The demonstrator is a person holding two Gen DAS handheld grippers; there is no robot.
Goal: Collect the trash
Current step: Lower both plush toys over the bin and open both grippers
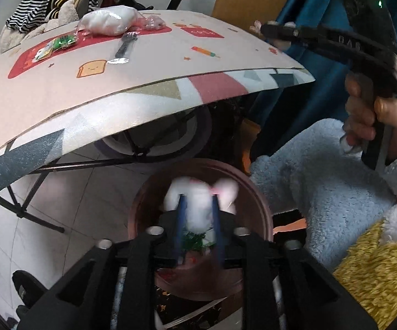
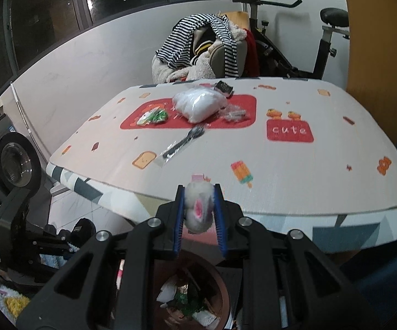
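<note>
My left gripper (image 1: 197,200) is shut on a white crumpled tissue wad (image 1: 198,206), blurred, held over the round brown trash bin (image 1: 261,209). My right gripper (image 2: 199,206) is shut on a small white wad with a pink spot (image 2: 199,206), above the same bin (image 2: 223,297), which holds paper scraps. On the table (image 2: 281,170) lie a white plastic bag (image 2: 198,104), a black plastic fork in a clear wrapper (image 2: 183,141), a green and white wrapper (image 2: 154,117), a clear crumpled wrapper (image 2: 235,114) and a small dark packet (image 2: 224,86).
A chair piled with striped clothes (image 2: 198,46) and an exercise bike (image 2: 308,41) stand behind the table. A washing machine (image 2: 8,159) is at the left. The table's folding legs (image 1: 33,189) stand beside the bin. My right hand-held gripper shows in the left wrist view (image 1: 363,63).
</note>
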